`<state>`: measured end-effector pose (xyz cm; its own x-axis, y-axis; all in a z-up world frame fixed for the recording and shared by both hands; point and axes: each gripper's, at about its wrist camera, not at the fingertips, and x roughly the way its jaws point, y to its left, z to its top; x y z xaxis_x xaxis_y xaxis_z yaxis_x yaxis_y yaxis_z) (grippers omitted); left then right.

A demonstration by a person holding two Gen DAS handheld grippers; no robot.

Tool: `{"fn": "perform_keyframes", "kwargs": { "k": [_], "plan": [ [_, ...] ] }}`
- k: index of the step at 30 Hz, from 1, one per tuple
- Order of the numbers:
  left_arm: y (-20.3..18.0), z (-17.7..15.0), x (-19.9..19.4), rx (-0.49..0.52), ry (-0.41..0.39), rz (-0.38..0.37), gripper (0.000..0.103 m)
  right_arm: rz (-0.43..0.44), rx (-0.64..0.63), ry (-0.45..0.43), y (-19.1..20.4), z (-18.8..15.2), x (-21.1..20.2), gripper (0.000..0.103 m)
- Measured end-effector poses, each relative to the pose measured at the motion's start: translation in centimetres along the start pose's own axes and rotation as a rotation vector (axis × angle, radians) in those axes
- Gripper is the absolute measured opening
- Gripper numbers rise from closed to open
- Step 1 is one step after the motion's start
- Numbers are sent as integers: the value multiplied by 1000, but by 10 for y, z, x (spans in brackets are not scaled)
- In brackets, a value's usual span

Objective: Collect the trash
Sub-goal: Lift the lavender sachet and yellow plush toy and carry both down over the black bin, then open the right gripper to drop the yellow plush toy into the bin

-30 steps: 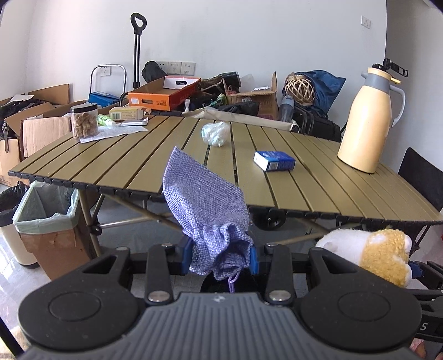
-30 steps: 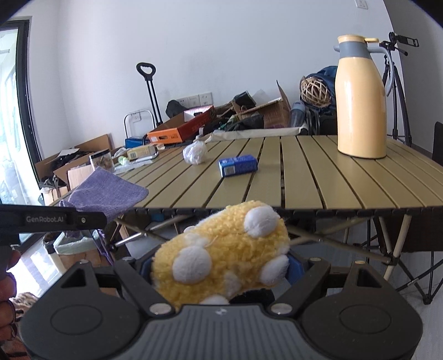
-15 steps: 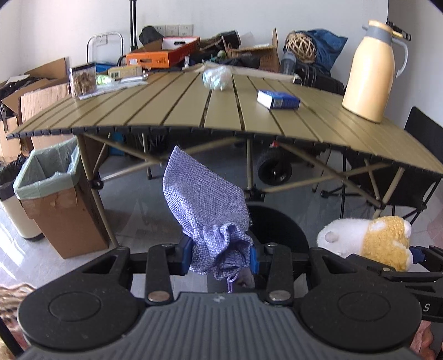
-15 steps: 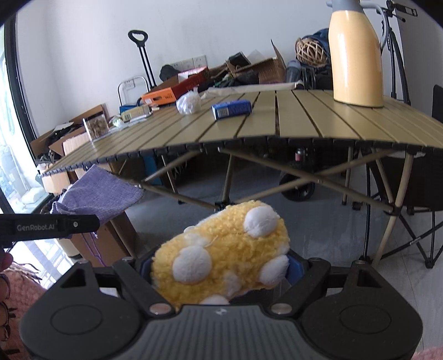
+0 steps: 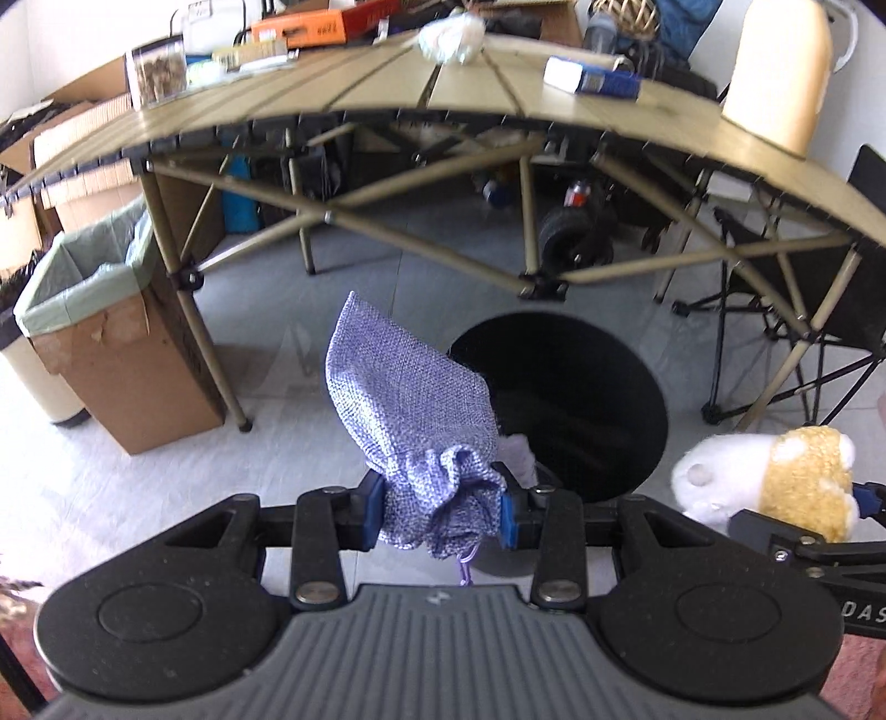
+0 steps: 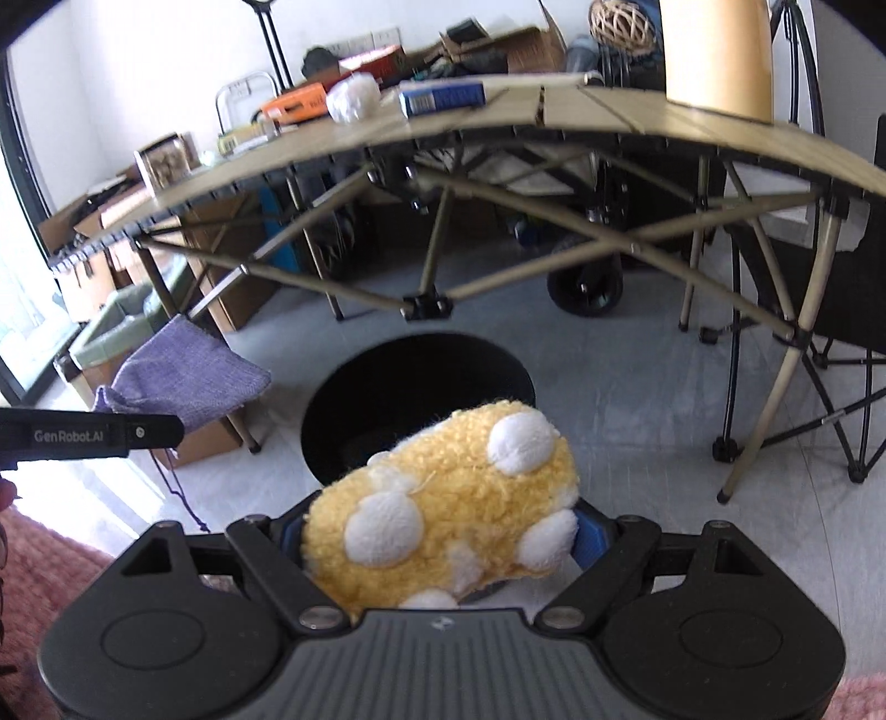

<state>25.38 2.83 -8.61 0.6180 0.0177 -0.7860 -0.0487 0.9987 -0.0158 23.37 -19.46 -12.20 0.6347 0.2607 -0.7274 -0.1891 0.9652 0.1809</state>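
Note:
My left gripper (image 5: 440, 512) is shut on the gathered neck of a purple woven drawstring pouch (image 5: 407, 404), which sticks up and away from the pads. My right gripper (image 6: 437, 534) is shut on a yellow plush toy with white spots (image 6: 443, 504). The same plush toy (image 5: 775, 473) shows at the right of the left wrist view, the pouch (image 6: 188, 379) at the left of the right wrist view. Both grippers hang over the floor, just above a round black bin (image 5: 587, 404), also seen as the black bin (image 6: 410, 387) ahead of the toy.
The olive slatted folding table (image 5: 354, 94) stands beyond, above gripper level, carrying a blue box (image 5: 592, 77), a crumpled white bag (image 5: 448, 36), a snack jar (image 5: 158, 72) and a cream thermos (image 5: 775, 72). A cardboard bin with green liner (image 5: 105, 332) stands at left, a black folding chair (image 6: 853, 266) at right.
Both grippers have sunk from table-top height to below the table and tipped downward. The black bin has come into view beneath them. Pouch and plush toy stay gripped as before.

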Motion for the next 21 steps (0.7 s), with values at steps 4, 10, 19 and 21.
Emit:
{"fn": "perform_keyframes", "kwargs": {
  "k": [4, 10, 19, 21],
  "plan": [
    [4, -4, 18, -11, 52, 16, 38, -15, 17, 43, -6, -4, 15, 85],
    [12, -13, 44, -14, 120, 44, 38, -31, 37, 115, -19, -14, 35, 85],
    [23, -20, 77, -23, 202, 49, 38, -58, 50, 155, -27, -17, 50, 85],
    [24, -20, 80, -21, 208, 48, 38, -69, 56, 146, -29, -15, 49, 85]
  ]
}}
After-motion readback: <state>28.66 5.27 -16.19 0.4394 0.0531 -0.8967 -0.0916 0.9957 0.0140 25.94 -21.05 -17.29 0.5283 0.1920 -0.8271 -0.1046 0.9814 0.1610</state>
